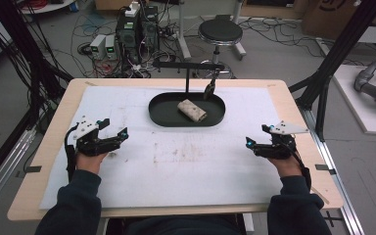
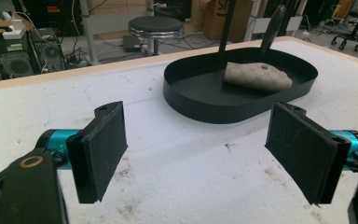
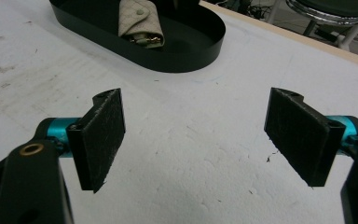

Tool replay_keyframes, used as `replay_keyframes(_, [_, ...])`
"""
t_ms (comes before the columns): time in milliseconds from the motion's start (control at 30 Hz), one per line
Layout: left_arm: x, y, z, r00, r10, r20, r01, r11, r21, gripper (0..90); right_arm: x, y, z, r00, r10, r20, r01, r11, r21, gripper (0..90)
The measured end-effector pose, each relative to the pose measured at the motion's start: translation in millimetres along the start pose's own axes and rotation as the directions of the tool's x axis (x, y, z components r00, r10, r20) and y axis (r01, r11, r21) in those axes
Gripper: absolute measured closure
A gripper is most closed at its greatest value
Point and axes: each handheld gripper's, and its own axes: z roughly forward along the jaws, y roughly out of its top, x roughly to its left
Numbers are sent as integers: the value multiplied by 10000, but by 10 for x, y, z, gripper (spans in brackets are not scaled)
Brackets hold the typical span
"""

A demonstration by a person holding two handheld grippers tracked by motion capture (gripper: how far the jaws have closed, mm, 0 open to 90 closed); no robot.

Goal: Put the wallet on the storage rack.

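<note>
While both rest over the white mat [image 1: 176,161]:
left gripper [image 1: 119,135]: jaws spread wide, holding nothing
right gripper [image 1: 255,137]: jaws spread wide, holding nothing

Sleeves: dark navy, long, with ribbed cuffs at the wrists, seen on both forearms in the high view.
Left gripper [image 1: 119,134]: black body, with a white three-cornered plate on top and small teal lights near the tips.
Right gripper [image 1: 256,136]: black body, pale grey three-cornered plate on top, teal lights at the front.
Cables: a black cable trails from each gripper along the forearm.
Fingers [image 2: 103,148]: flat, rectangular black pads with a rough, scuffed face, each with a small screw hole at the top corner.
Mounts: teal anodised cylinders behind each pad.
Linkage: a black arm with a brass-coloured ring bushing at lower left in both gripper views.
</note>
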Motion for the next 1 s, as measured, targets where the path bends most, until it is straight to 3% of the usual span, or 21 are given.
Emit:
replay_keyframes(433, [45,-11,-55,9998,-196,14,196,9995,-238,199,1,-1,-28,9993,86,372,-85,10000,-40,208])
replay_keyframes(1000, [32,-14,-54,9999,-84,55,85,9997,-240,199,-45,-42,-17,9984,103,551,-107,9999,80,208])
